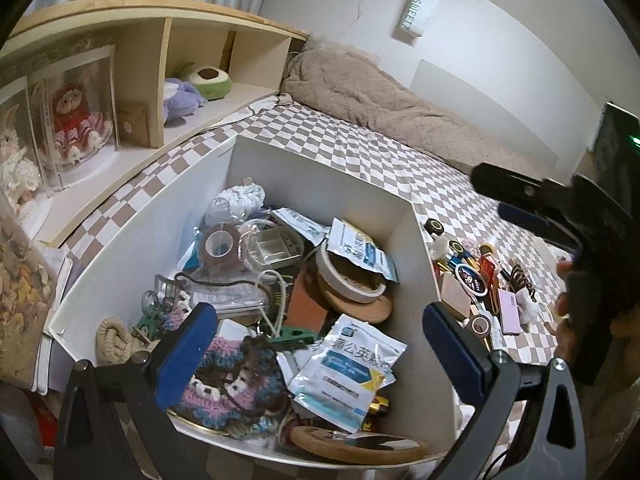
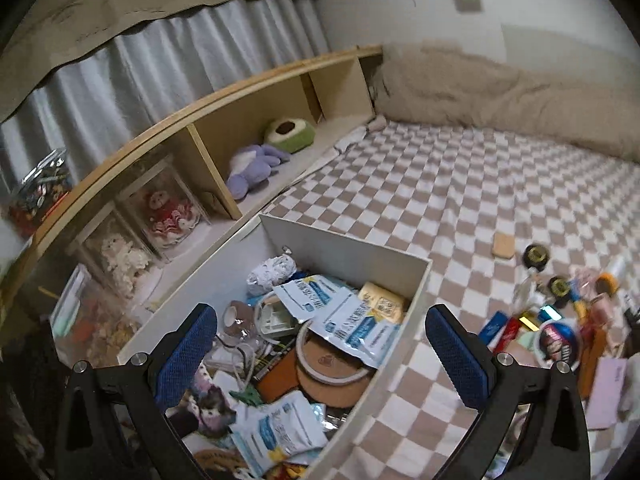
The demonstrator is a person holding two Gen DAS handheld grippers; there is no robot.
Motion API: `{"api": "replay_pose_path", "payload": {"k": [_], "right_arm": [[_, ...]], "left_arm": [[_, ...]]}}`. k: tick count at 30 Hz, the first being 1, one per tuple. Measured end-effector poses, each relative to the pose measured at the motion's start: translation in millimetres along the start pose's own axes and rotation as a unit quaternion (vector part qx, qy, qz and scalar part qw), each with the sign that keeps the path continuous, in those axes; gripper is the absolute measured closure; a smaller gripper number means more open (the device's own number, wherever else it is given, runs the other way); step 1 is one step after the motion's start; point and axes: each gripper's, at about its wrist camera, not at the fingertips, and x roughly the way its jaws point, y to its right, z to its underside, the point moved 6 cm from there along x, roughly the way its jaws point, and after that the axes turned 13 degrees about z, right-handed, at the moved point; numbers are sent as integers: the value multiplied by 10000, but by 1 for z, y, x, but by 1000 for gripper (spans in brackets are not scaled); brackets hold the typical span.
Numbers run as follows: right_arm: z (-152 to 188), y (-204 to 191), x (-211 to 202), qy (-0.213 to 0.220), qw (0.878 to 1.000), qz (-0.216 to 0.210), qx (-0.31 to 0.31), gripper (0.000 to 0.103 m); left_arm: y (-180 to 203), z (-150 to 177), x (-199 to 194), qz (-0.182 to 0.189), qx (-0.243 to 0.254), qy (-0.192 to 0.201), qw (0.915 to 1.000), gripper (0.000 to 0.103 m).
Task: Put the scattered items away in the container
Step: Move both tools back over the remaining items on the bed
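White container [image 1: 320, 168], already heaped with packets, flanked on right by scattered items [image 2: 552, 320]; left gripper [image 1: 324, 344] and right gripper [image 2: 324, 344] poised above, both spread wide, empty, seemingly for next pick.

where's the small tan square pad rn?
Right wrist view, right of centre: the tan pad lies alone on the checkered bedspread, beyond the white box, left of the loose clutter.

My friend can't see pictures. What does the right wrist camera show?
An open, empty right gripper hovers over a white box crammed with packets, tape and coasters, set on a checkered bedspread. A pile of small items lies scattered on the bedspread, right of the box.
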Motion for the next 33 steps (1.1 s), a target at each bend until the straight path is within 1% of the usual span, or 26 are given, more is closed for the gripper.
{"api": "replay_pose_path", "payload": {"k": [4,9,14,20,22,33], "right_arm": [[2,10,-22,274,9995,143,-77,0],[12,24,-42,438,9981,367,-222,0],[29,40,-56,474,9968,570,-312,0],[43,59,-67,447,9956,745,-355,0],[47,67,-72,478,9944,865,-371,0],[58,93,-86,543,9928,1034,-264,0]], "left_arm": [[11,0,1,-5,98,-9,10000,0],[24,-1,4,-1,179,-54,9998,0],[39,-1,6,21,277,-84,9996,0],[56,-1,9,32,405,-102,9991,0],[62,-1,10,40,447,-111,9989,0],[86,1,16,98,588,-147,9981,0]]}}
